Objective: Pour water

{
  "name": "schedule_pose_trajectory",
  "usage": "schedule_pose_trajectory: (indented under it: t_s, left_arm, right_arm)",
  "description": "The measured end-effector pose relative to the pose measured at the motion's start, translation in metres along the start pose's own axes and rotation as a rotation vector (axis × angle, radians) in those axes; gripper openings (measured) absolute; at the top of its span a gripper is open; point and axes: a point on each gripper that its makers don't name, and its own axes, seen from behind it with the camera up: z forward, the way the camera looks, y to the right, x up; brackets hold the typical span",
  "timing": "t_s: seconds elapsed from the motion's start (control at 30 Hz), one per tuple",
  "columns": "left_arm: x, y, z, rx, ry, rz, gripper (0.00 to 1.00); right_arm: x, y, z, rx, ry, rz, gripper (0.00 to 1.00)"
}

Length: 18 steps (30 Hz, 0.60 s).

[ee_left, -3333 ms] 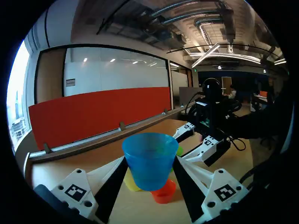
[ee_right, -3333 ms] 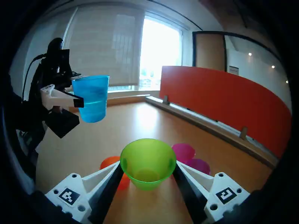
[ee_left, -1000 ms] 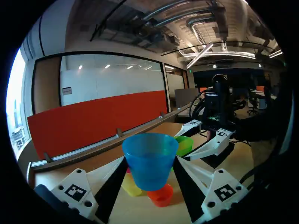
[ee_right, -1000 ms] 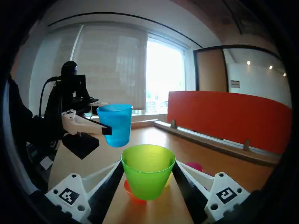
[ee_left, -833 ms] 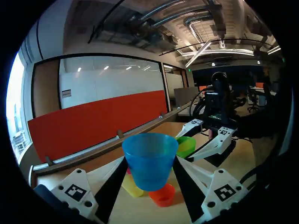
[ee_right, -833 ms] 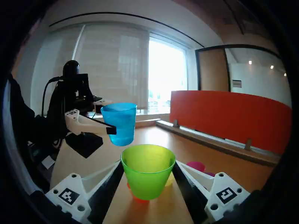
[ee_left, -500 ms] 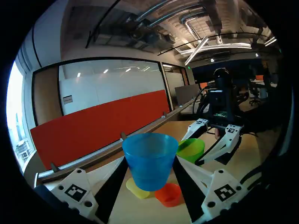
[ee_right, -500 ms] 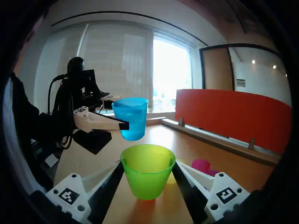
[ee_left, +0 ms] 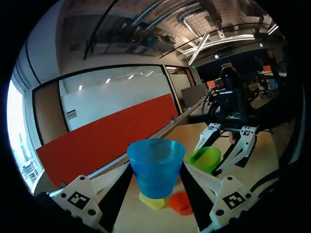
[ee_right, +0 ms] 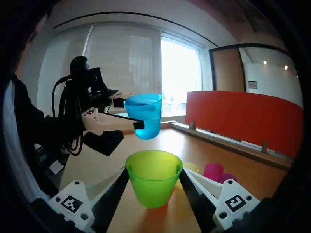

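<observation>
Blue cup [ee_right: 144,115], pinched upright between the jaws of the left gripper [ee_left: 155,167], hangs just above and beyond the green cup [ee_right: 154,182] that the right gripper [ee_right: 154,173] pinches; alignment seems in hand, and tipping over that cup's mouth probably comes next.

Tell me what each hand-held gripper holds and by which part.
Left hand-held gripper: blue cup, gripped on opposite side walls below the rim. Right hand-held gripper: green cup, same hold.
</observation>
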Motion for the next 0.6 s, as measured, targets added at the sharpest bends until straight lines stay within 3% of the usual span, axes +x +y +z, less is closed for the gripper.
schedule_pose_trajectory:
  t_s: [0.6]
  left_arm:
    - [0.011,0.009,0.006,-0.008,0.023,0.192,0.81]
  right_arm:
    - [-0.006,-0.012,0.000,0.029,-0.004,0.000,0.91]
